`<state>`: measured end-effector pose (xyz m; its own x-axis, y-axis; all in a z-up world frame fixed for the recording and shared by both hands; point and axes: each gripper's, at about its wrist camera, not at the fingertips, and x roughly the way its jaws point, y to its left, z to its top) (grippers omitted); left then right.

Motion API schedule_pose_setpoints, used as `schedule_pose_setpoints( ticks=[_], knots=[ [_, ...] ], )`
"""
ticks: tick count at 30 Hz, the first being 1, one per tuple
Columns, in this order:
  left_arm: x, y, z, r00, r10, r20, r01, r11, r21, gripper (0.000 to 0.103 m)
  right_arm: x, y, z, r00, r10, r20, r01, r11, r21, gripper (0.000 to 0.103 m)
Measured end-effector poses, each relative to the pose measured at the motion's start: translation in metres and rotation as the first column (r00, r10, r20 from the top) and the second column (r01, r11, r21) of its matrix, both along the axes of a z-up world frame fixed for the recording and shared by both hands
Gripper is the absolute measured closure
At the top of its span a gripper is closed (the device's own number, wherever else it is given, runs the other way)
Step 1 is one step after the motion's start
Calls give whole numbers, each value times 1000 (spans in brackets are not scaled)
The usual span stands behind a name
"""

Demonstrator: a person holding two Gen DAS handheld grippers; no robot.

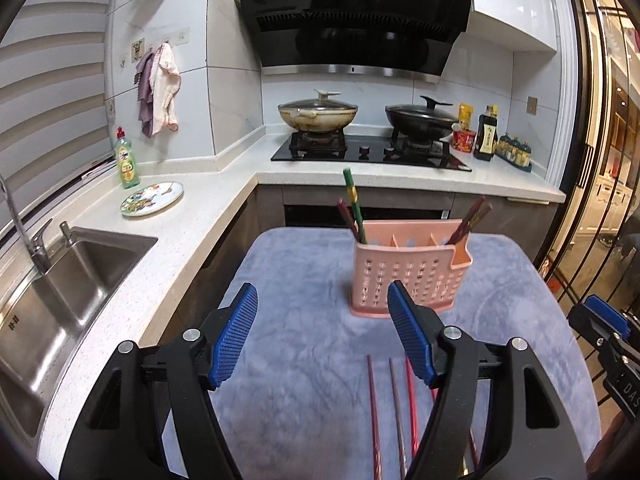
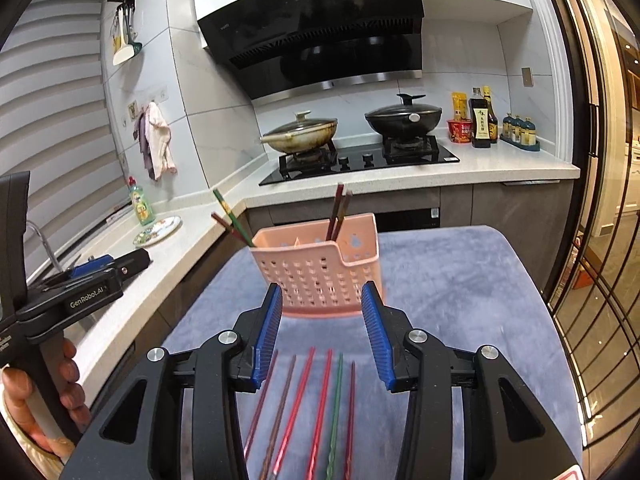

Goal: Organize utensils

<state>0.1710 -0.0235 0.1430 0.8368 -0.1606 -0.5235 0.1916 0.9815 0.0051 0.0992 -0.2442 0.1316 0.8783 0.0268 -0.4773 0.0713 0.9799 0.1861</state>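
**Both tongs empty over a row of loose chopsticks, pink caddy ahead**

A pink perforated caddy [image 2: 320, 268] stands upright on a grey-blue cloth [image 2: 460, 280] that covers the table. Dark red chopsticks and one green chopstick [image 1: 352, 200] lean out of its left compartment, and two more dark ones [image 2: 338, 212] stand in a compartment towards its right end. Six loose chopsticks [image 2: 312, 408] lie side by side on the cloth on the near side of the caddy: dark red, brownish, bright red and one green.

The right tongs [image 2: 322, 336] hang over this row with the blue pads apart and nothing between them; the caddy shows through the gap. The left tongs [image 1: 324, 336] stand wider apart, also empty, over bare cloth to the left of the loose sticks, three of which show by its right pad. A hand [image 2: 44, 392] grips the left handle.

Left of the table runs a white counter with a steel sink [image 1: 68, 280], a green dish-soap bottle [image 1: 127, 160] and a patterned plate [image 1: 152, 198]. Beyond the caddy a gas hob [image 1: 368, 152] carries two lidded woks under a black hood [image 1: 352, 16], with sauce bottles [image 1: 486, 134] at its right. Nothing lies between the tongs and the sticks.
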Motion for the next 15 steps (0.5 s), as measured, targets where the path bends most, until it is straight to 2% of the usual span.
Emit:
schedule_pose_setpoints(
  ticks=[15],
  knots=[
    [-55,18,-69,990,19,-138,-16,1000,22,39,-60,18,-96,978,3,-206,-5,1000,-11,63]
  ],
)
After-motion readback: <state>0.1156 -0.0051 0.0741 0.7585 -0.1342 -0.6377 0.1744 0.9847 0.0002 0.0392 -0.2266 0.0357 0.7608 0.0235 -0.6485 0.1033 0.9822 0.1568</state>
